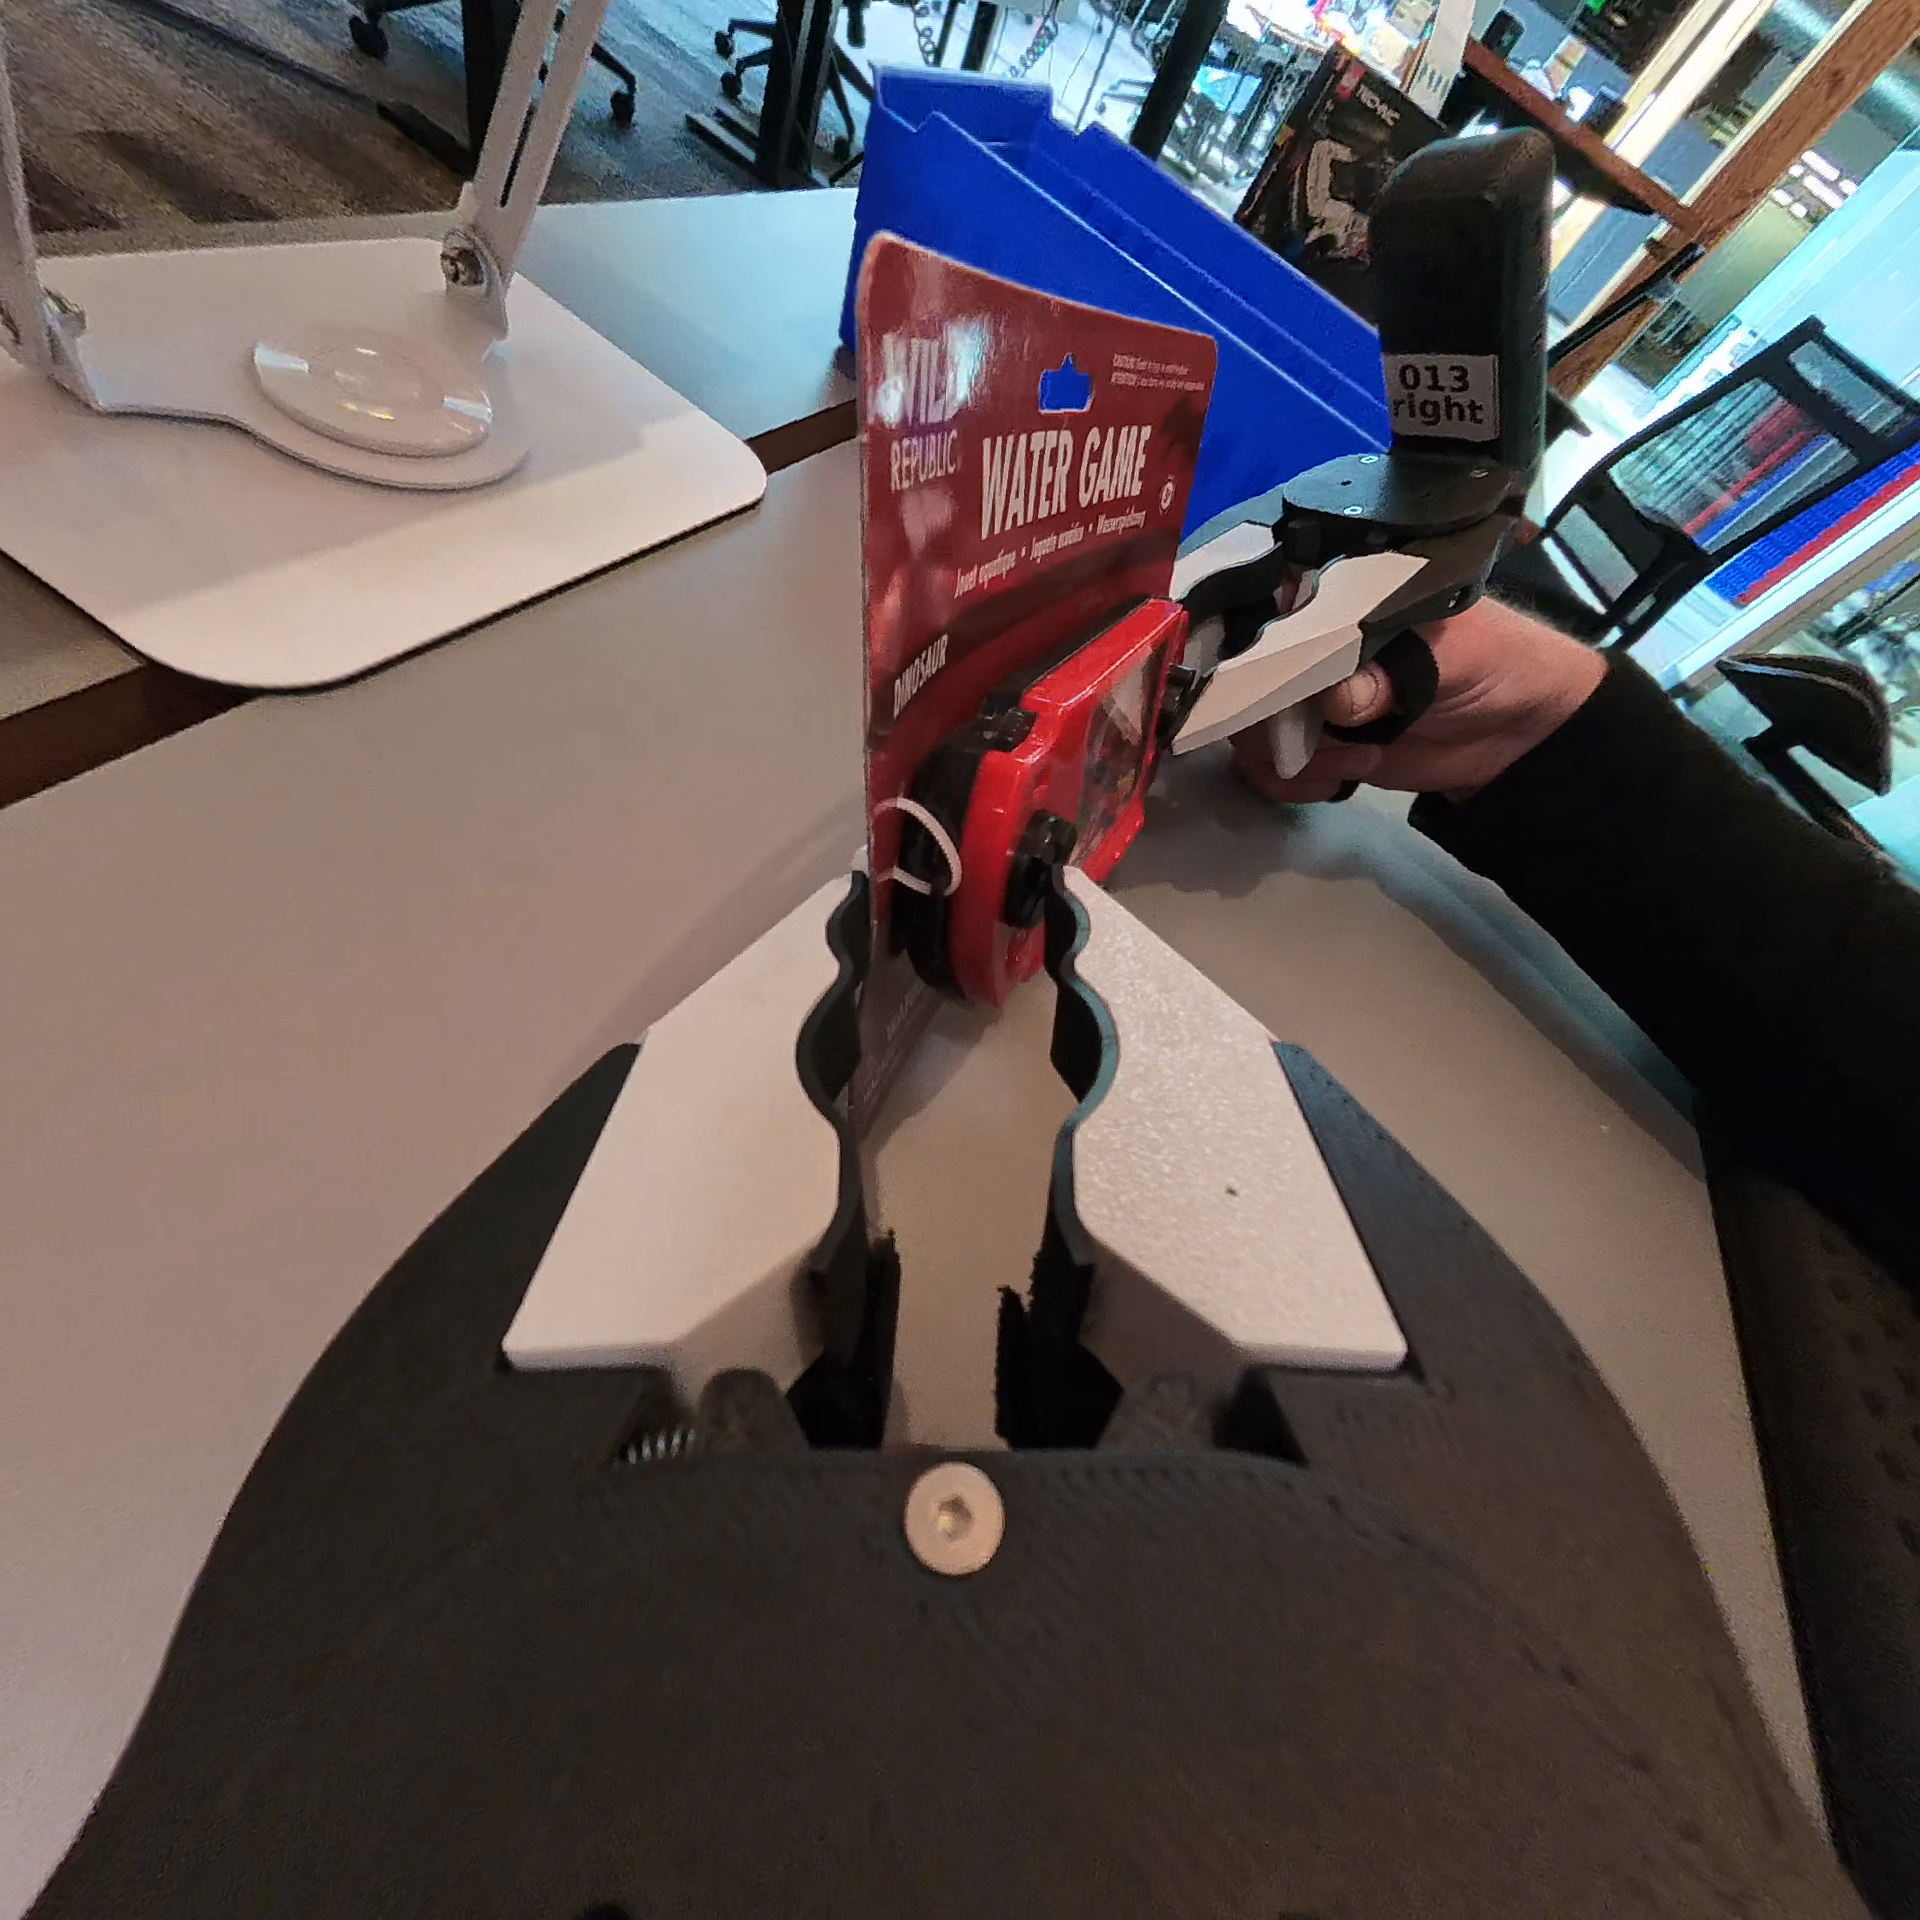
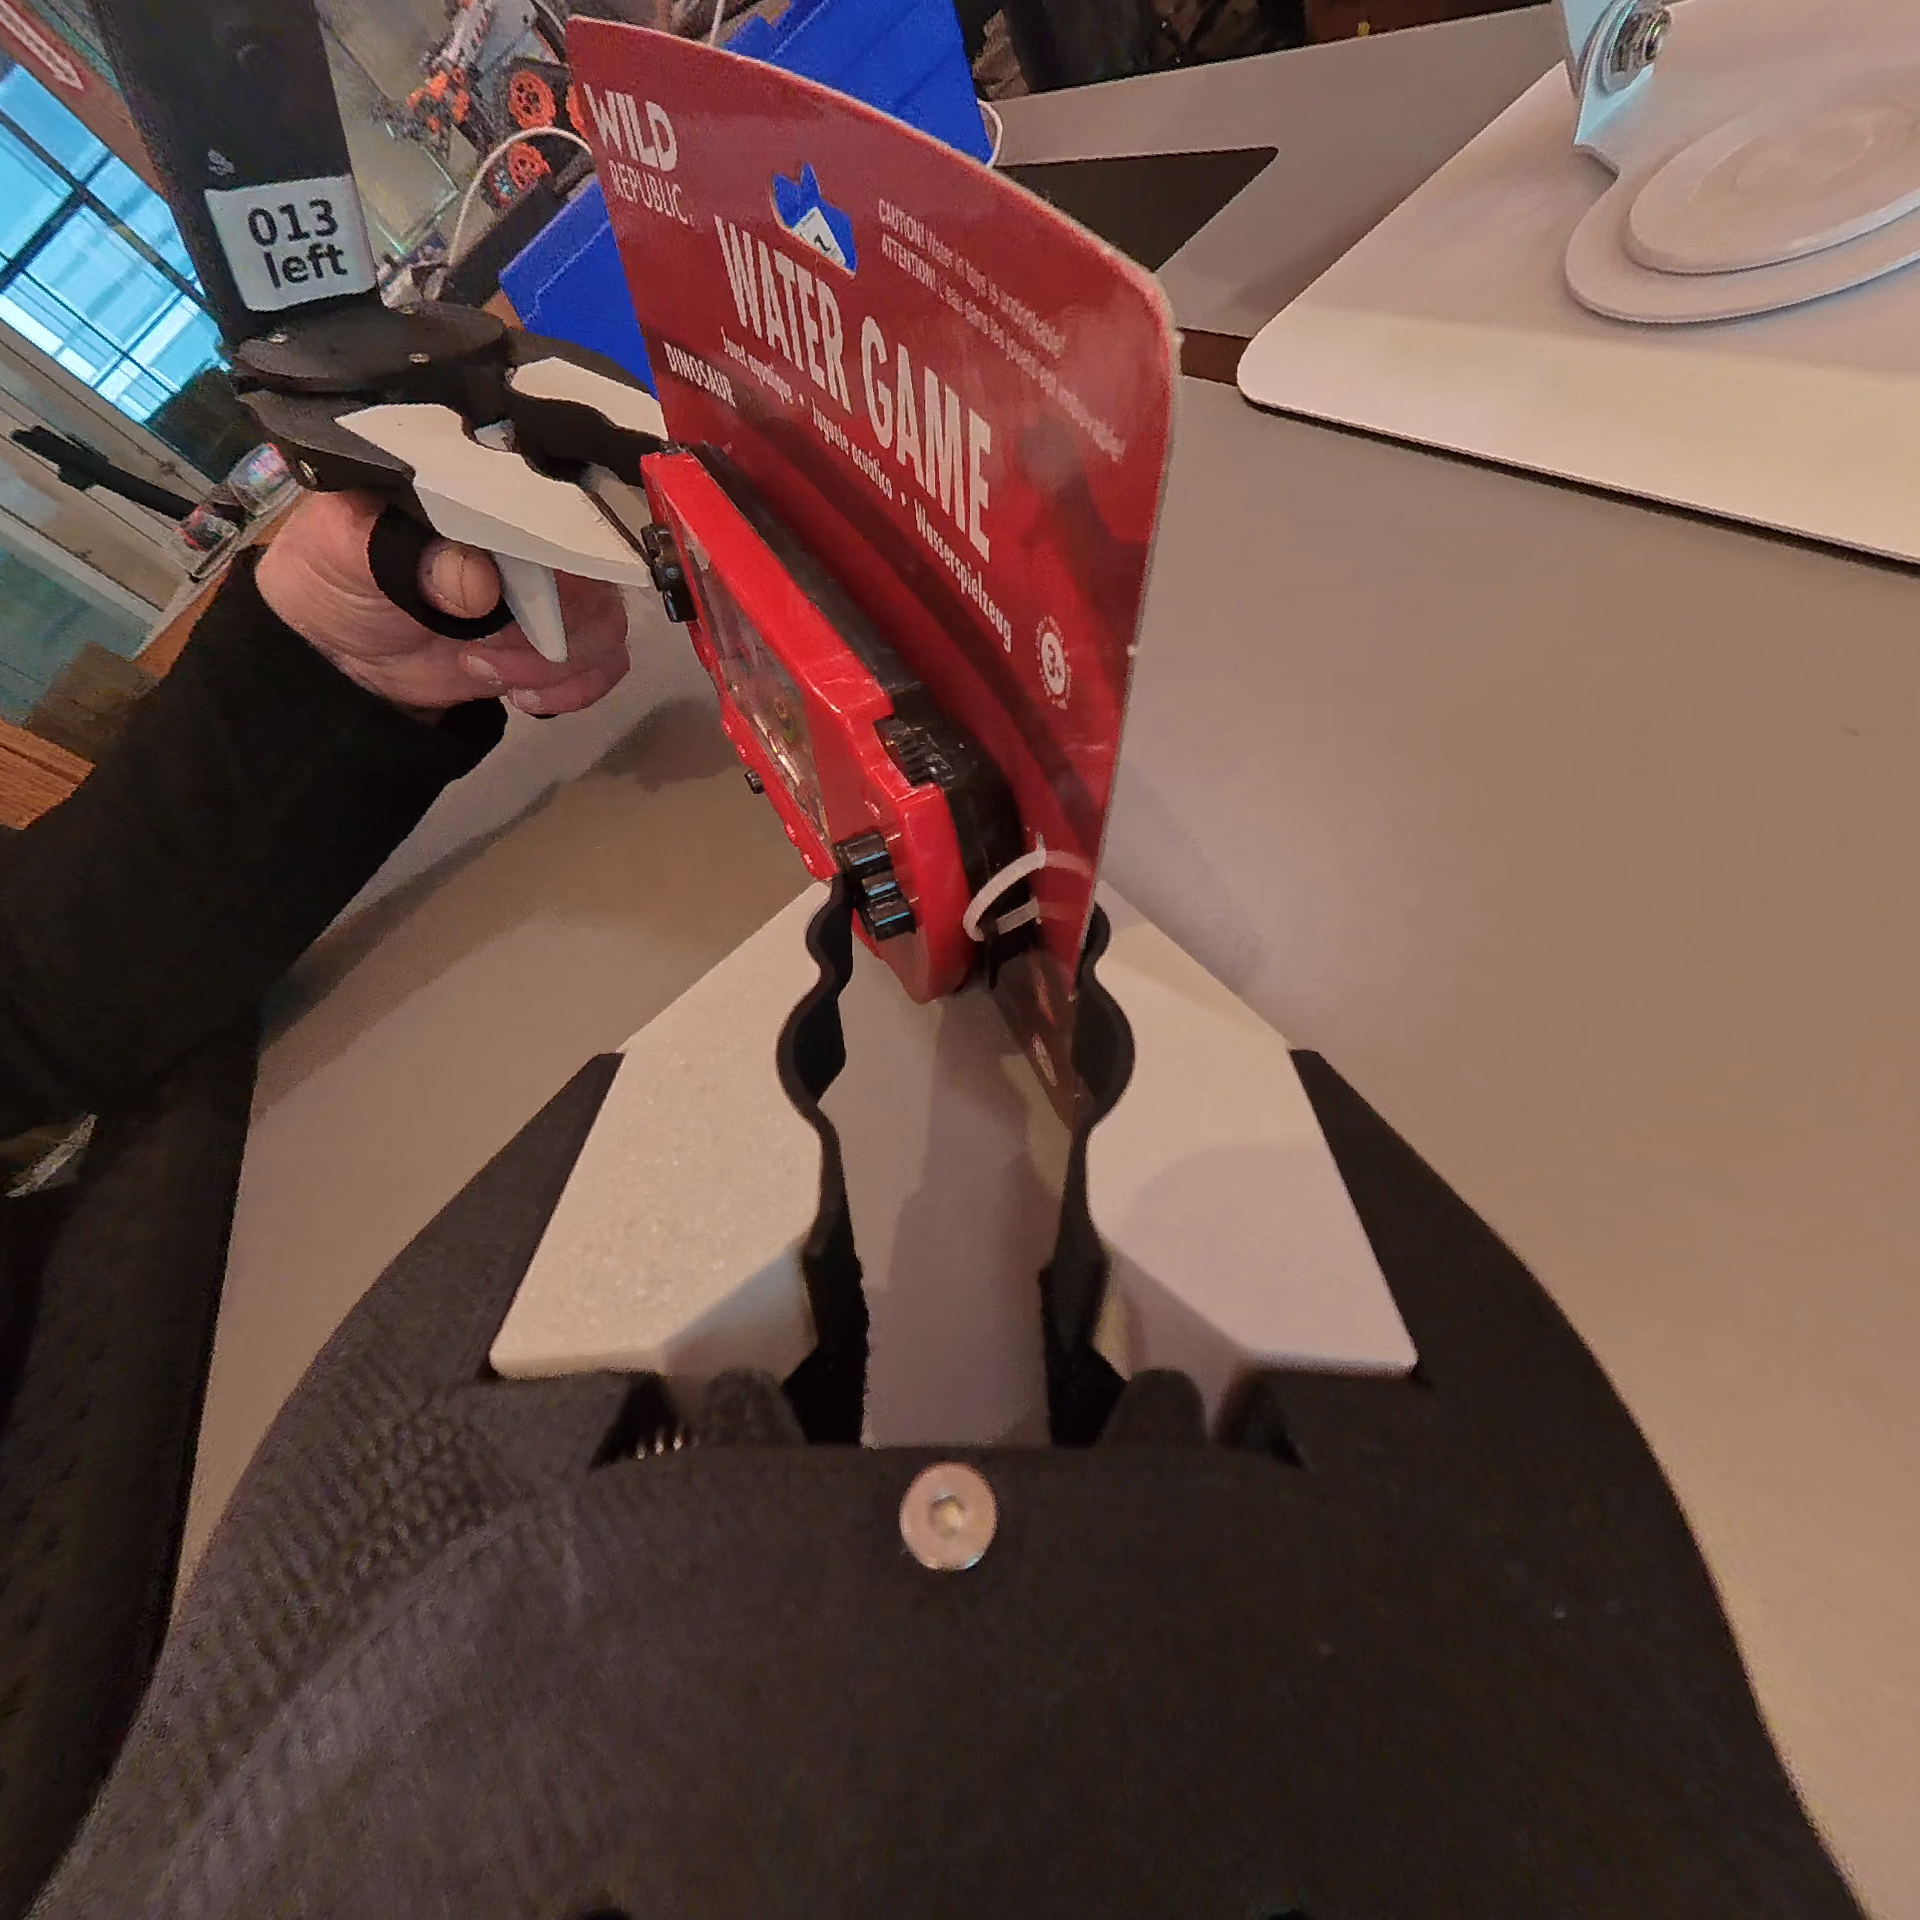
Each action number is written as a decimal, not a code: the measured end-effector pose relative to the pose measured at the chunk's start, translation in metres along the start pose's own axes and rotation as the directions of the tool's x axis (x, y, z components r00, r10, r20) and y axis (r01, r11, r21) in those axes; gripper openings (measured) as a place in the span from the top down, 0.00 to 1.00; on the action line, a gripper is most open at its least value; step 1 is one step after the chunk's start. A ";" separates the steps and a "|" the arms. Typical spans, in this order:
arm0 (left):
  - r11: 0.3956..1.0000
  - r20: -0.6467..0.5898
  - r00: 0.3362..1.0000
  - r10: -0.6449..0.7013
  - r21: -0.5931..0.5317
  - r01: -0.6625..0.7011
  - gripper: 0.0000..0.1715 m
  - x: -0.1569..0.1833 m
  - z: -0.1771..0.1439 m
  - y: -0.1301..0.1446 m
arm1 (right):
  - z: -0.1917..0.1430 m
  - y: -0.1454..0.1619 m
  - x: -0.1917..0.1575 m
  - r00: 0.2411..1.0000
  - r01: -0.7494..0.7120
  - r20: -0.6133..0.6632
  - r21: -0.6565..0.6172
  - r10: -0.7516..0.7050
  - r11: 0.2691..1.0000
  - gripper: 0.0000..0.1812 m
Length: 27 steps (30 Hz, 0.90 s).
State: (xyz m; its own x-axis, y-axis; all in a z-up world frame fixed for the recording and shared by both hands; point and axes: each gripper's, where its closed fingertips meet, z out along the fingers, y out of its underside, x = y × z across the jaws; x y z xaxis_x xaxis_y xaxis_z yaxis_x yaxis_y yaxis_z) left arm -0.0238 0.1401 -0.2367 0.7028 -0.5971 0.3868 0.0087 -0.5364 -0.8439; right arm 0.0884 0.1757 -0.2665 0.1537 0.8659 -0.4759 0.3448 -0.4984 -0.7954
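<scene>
Grey desk (image 1: 312, 935) fills my views, with an office of chairs and shelves behind it. My left gripper (image 1: 961, 894) is clamped on one lower end of a red handheld water-game toy on a red backing card (image 1: 1039, 582), held upright just above the desk; my right gripper (image 2: 961, 925) pinches the opposite end, toy and card both between its black wavy pads. A hand (image 1: 1455, 717) works the right gripper's trigger. Behind the card stands a blue plastic bin (image 1: 1091, 249); toward the desk's far left corner sits a white stand base (image 1: 364, 416).
</scene>
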 end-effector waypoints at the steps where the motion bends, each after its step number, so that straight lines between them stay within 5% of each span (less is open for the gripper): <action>1: 1.000 0.007 1.000 0.010 -0.002 -0.010 0.82 0.001 -0.001 -0.002 | 0.000 -0.001 0.000 1.000 -0.004 0.004 0.005 0.004 1.000 0.79; 14: 0.997 0.031 0.998 0.057 0.042 -0.058 0.83 0.024 -0.011 -0.031 | -0.001 -0.003 -0.007 0.996 -0.059 0.070 0.031 0.057 0.998 0.78; 27: 0.999 0.021 1.000 -0.006 0.052 0.005 0.83 0.022 -0.011 -0.031 | -0.007 -0.012 -0.009 0.998 -0.015 0.059 0.061 0.011 0.998 0.81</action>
State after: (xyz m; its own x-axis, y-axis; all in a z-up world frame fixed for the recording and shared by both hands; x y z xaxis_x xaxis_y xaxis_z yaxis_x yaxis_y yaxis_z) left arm -0.0166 0.1372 -0.1979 0.7178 -0.5806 0.3842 0.0492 -0.5082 -0.8599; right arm 0.0895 0.1738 -0.2497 0.1027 0.8564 -0.5060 0.2852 -0.5127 -0.8098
